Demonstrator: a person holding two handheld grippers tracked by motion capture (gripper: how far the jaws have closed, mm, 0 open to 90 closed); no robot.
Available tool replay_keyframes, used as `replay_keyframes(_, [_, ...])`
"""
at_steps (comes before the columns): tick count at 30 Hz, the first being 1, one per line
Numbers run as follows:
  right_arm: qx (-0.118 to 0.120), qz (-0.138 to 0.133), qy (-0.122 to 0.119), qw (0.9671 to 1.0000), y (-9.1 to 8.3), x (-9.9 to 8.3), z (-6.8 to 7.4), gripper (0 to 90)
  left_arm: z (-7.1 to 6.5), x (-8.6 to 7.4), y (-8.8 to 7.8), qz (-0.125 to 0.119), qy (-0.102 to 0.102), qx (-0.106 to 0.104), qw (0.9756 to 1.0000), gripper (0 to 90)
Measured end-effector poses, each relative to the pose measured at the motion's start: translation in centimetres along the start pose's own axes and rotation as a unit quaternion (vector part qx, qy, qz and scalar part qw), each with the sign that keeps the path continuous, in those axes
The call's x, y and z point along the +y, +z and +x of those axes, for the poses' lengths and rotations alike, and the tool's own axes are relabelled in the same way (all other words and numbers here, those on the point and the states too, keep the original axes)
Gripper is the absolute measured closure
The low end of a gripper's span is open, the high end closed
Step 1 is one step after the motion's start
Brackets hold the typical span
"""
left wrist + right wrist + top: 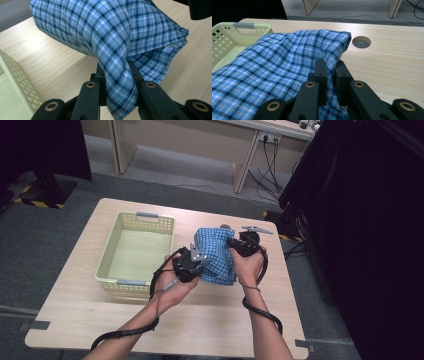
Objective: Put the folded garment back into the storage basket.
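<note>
A blue checked cloth [215,255] hangs folded above the wooden table [150,320], held between both hands. My left gripper [192,262] is shut on its near left edge; in the left gripper view the cloth [110,37] bunches into a strip pinched between the jaws of that gripper [117,72]. My right gripper [239,245] is shut on the cloth's right side. In the right gripper view the cloth [274,72] spreads to the left and a fold is clamped in the right gripper [330,67].
A pale green perforated basket [107,265] with grey handles stands on the table just left of the cloth, with nothing in it. A round cable hole [361,42] sits in the tabletop beyond the right gripper. Desk legs and cables lie on the floor behind.
</note>
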State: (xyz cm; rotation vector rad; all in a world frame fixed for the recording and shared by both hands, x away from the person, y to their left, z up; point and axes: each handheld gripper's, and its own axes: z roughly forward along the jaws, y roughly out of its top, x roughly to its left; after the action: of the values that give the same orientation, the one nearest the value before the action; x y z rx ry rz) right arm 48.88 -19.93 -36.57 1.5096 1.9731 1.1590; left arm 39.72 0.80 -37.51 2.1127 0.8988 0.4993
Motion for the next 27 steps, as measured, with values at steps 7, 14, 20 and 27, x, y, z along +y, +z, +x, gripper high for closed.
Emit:
replay_keyframes(7, [0.002,-0.004,-0.004,1.0,0.1,0.6,0.8,83.5,0.5,0.0,-0.7,-0.003,-0.003,0.005,1.0,77.0])
replay_keyframes(14, [0.007,-0.005,-0.007,0.9999,0.4,1.0,1.7,83.5,1.2,-0.1,-1.3,-0.004,-0.008,0.01,0.9999,77.0])
replay_keyframes(20, [0.011,-0.005,-0.011,0.9999,0.8,1.5,2.5,83.5,1.8,-0.3,-2.0,-0.006,-0.012,0.014,0.9998,77.0])
replay_keyframes(27, [0.014,-0.007,-0.017,0.9997,1.0,2.1,3.4,83.5,2.4,-0.4,-2.5,-0.007,-0.014,0.02,0.9997,77.1])
